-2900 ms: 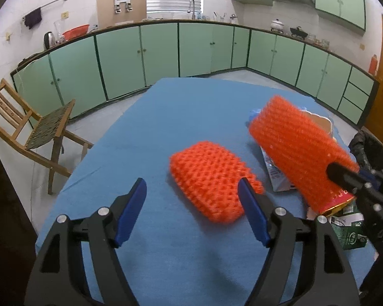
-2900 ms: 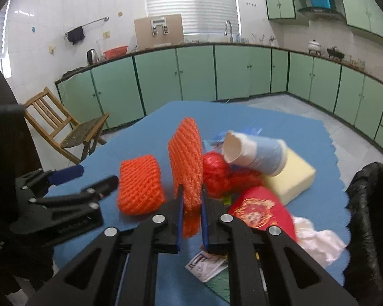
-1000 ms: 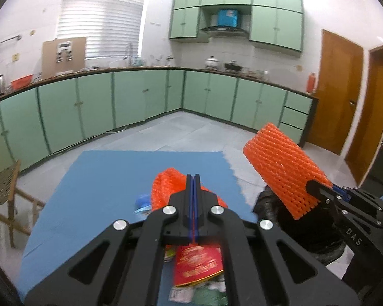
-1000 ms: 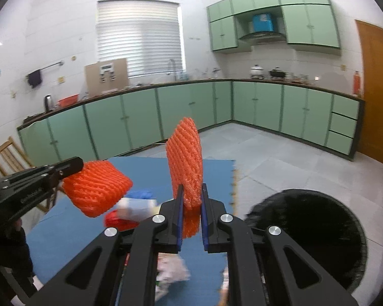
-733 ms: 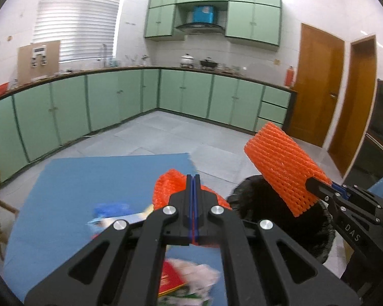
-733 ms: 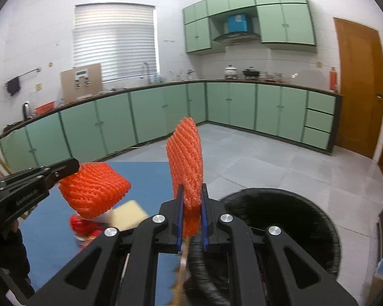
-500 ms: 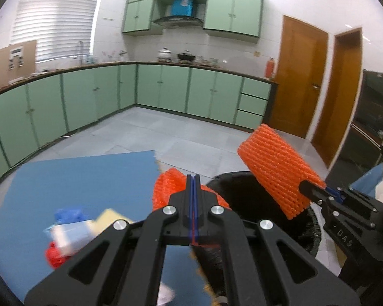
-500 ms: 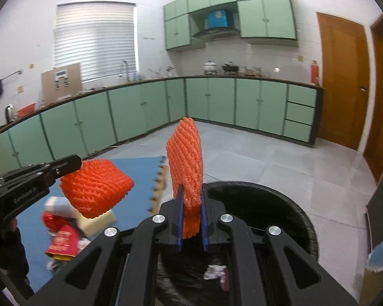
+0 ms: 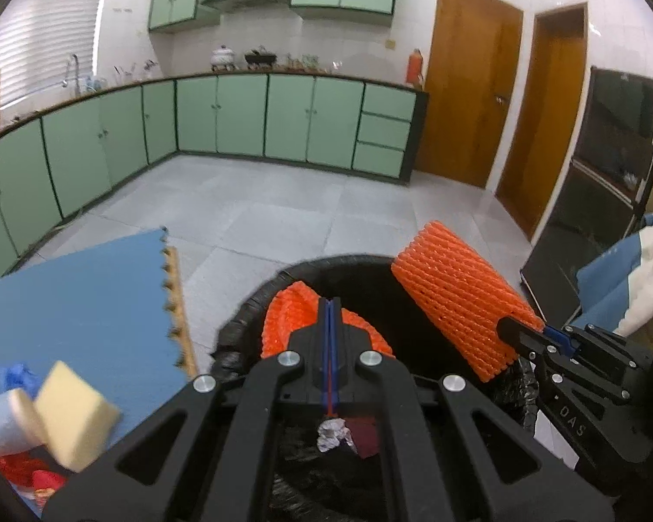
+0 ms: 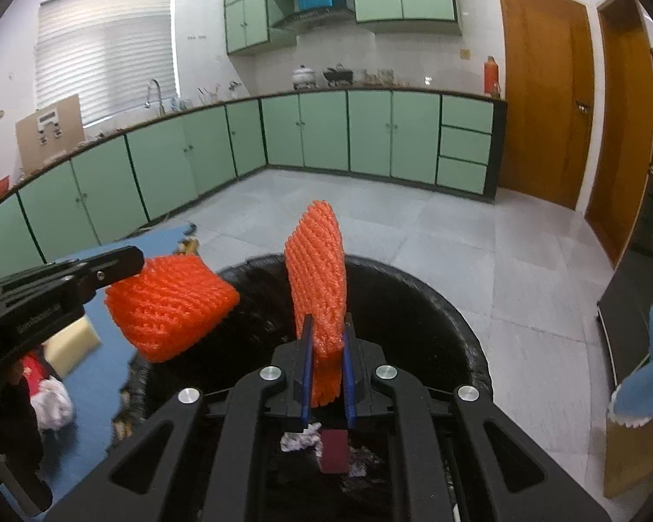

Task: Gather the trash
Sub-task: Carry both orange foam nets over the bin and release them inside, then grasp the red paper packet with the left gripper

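Two orange foam fruit nets hang over a black-lined trash bin (image 9: 244,317). My left gripper (image 9: 330,304) is shut on one orange net (image 9: 283,322), which bulges out on both sides of the closed fingers above the bin's near rim. In the right wrist view that net (image 10: 169,309) hangs from the left gripper (image 10: 132,266) over the bin's left edge. My right gripper (image 10: 326,321) is shut on the other orange net (image 10: 318,265), which stands upright above the bin's mouth (image 10: 466,326). Crumpled paper (image 10: 300,439) lies inside the bin.
A blue-covered table (image 9: 74,296) lies left of the bin with a yellow sponge (image 9: 72,417), a paper cup (image 9: 2,424) and a white tissue (image 10: 54,404). Grey tiled floor, green cabinets and wooden doors lie beyond. Blue cloth (image 10: 644,383) sits to the right.
Both grippers, each still holding its orange net, have swung away from the table and dropped lower. They now hang over the bin's mouth instead of beside it.
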Available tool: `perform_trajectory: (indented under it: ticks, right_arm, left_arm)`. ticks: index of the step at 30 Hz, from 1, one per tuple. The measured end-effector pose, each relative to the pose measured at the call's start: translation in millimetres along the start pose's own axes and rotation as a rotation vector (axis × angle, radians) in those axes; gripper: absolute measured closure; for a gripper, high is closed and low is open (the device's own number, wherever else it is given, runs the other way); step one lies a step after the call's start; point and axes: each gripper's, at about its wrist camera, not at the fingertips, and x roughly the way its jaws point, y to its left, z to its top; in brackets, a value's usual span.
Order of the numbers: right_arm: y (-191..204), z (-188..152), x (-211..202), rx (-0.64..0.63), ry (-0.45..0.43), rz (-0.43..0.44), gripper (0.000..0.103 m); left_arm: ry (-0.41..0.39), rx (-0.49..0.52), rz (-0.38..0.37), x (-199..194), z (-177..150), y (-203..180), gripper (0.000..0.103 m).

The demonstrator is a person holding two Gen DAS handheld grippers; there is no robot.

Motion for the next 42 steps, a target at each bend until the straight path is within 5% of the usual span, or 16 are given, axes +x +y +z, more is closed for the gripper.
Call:
perform_trajectory:
  ticks: [5, 9, 13, 16, 19, 29, 42]
  right_arm:
    - [-14, -12, 12, 0.015, 0.043, -0.022, 0.084]
    - [-20, -16, 13, 0.034, 0.052, -0.045, 0.06]
    - [-22, -18, 5, 0.056, 0.035, -0.074, 0.02]
    - [-16, -17, -4, 0.065, 0.012, -0.083, 0.009]
    - [-10, -12, -11, 0.074, -0.004, -0.071, 0.007]
    - [46, 1, -35, 0.062, -0.047, 0.027, 0.006]
    - [179, -10, -52, -0.085, -0.082, 0.225, 0.006]
  left_arm:
    - [0.049, -0.009, -0.046, 20, -4, 3, 0.099]
    - [0.044, -0.006, -0.041, 19, -3, 7, 0.075]
    - [0.033, -0.019, -0.022, 9, -5, 17, 0.059]
    - [0.021, -0.038, 0.005, -7, -6, 27, 0.044]
    - [-0.003, -0.058, 0.034, -30, -7, 43, 0.036]
    - [-0.071, -0.123, 0.207, -122, -24, 114, 0.033]
    - [-0.069, -0.185, 0.477, -214, -82, 203, 0.032]
